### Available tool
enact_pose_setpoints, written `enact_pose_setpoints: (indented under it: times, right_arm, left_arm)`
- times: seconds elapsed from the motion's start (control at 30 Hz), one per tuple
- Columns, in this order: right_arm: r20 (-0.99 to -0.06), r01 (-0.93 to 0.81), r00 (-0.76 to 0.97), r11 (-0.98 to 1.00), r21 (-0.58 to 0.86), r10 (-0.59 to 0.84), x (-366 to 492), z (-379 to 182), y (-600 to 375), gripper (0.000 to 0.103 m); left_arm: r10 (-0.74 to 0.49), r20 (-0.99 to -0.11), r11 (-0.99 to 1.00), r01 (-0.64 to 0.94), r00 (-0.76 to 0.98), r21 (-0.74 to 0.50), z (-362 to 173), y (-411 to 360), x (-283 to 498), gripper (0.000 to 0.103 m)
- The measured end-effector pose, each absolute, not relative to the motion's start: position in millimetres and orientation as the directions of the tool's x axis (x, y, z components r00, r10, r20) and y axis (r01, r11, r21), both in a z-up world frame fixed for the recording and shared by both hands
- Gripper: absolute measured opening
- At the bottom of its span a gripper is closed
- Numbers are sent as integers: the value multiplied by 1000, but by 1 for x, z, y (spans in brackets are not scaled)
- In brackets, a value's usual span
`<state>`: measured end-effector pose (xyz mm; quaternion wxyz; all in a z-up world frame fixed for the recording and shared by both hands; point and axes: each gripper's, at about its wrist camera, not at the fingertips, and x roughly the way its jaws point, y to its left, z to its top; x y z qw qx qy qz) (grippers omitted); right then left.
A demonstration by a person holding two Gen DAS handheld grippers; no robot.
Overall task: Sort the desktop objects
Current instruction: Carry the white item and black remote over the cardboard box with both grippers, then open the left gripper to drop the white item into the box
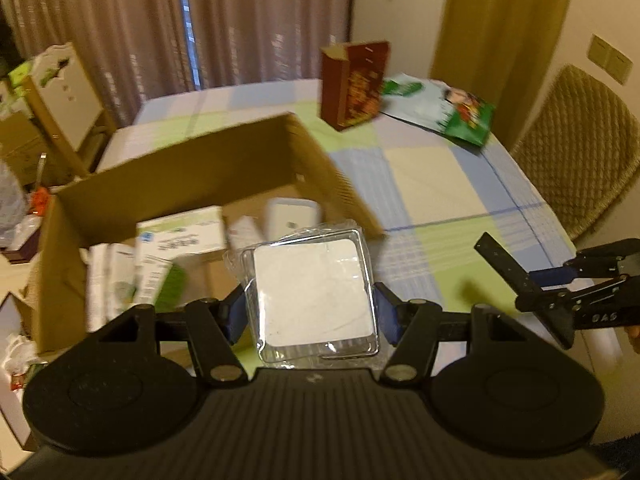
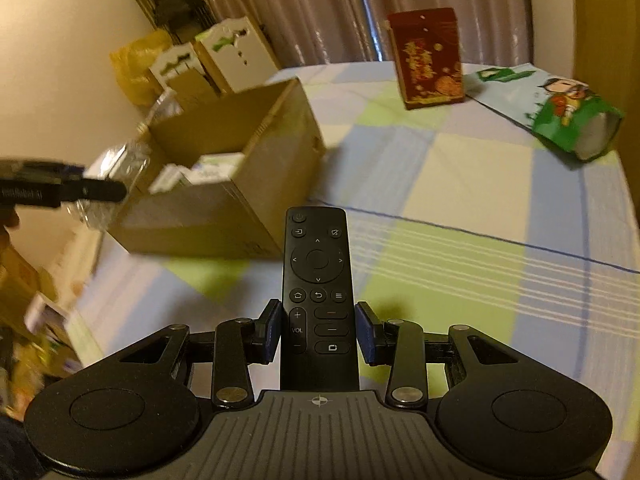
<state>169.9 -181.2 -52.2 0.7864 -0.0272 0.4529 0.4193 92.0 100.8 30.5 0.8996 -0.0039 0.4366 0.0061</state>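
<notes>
We see a glossy clear plastic case (image 1: 314, 300) and a matt black plastic remote (image 2: 318, 280). The box (image 2: 224, 200) is plain brown cardboard. A checked cloth (image 2: 460, 184) looks smooth.

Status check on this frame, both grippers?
Left gripper shut on clear plastic case, near cardboard box. Right gripper shut on remote. Path unobstructed.

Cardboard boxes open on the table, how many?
1: the cardboard box sits on the table's left part, ahead of the left tool. Others may be hidden out of view.
</notes>
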Motion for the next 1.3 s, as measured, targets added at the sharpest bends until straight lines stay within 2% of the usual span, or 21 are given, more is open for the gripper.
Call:
enact_pose_setpoints:
  times: [0.33, 0.57, 0.73, 1.03, 1.3]
  right_arm:
    - [-644, -580, 192, 615, 534, 740, 202, -30, -153, 38]
    - [-604, -539, 199, 601, 590, 772, 225, -12, -129, 38]
    - [-567, -536, 200, 574, 620, 799, 242, 0, -99, 38]
    - [-572, -538, 164, 559, 631, 804, 254, -4, -49, 38]
    - [-605, -541, 169, 586, 603, 778, 260, -8, -22, 38]
  left_arm:
    - [53, -772, 998, -62, 634, 19, 44, 160, 97, 59]
    - [57, -770, 998, -46, 635, 35, 43, 191, 133, 59]
    - [46, -801, 999, -28, 597, 37, 30, 216, 159, 59]
    - [123, -856, 990, -117, 502, 74, -16, 272, 197, 59]
    - [143, -878, 987, -126, 457, 95, -46, 292, 215, 59]
